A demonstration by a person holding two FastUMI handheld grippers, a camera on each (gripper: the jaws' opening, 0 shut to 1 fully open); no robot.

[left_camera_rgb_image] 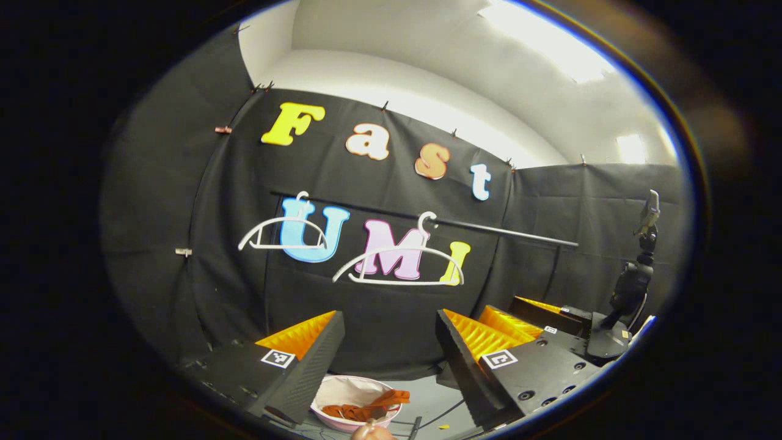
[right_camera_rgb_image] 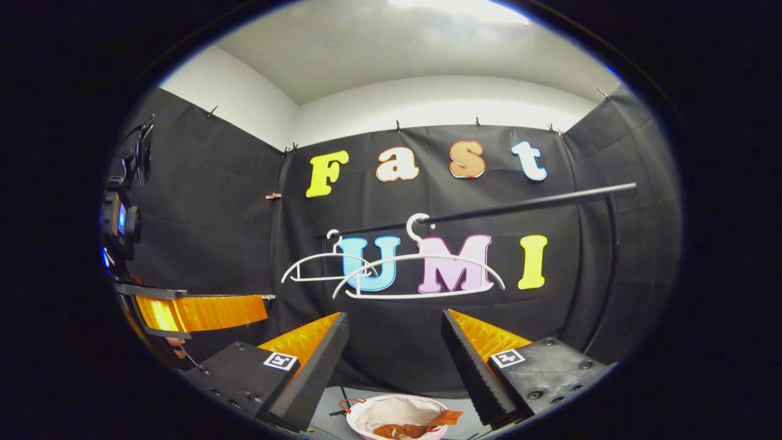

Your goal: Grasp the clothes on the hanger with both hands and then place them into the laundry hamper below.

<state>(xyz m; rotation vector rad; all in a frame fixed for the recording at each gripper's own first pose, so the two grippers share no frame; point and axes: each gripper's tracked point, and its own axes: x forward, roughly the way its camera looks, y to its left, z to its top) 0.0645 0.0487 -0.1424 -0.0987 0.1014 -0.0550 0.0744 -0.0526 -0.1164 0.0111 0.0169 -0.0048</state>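
**Hangers bare, garment already in the hamper**

The landmark is the black horizontal rail [right_camera_rgb_image: 525,204] across the booth's back wall. Two white plastic hangers [right_camera_rgb_image: 421,272] hang from it, both bare. Well below the rail, on the floor, stands the round white laundry hamper with a pink rim [right_camera_rgb_image: 397,417], and the rust-orange clothes [right_camera_rgb_image: 421,426] lie crumpled inside it, one corner reaching up toward the rim. Judged from this, the placing looks done.

The left gripper [left_camera_rgb_image: 391,360] and the right gripper [right_camera_rgb_image: 394,360] are both spread wide with nothing between their fingers, both held below the rail and above the hamper.

What could go wrong: the raised corner of cloth might slip over the rim if a finger brushes it on the way out. A gripper lifted carelessly could also catch the nearer hanger and knock it off the rail.

Around the rail: a black camera mount on a stand [left_camera_rgb_image: 635,281] sits off beyond one end of it, near the other gripper, and could be bumped by a wide swing. A thin cable [left_camera_rgb_image: 446,412] trails on the floor beside the hamper.
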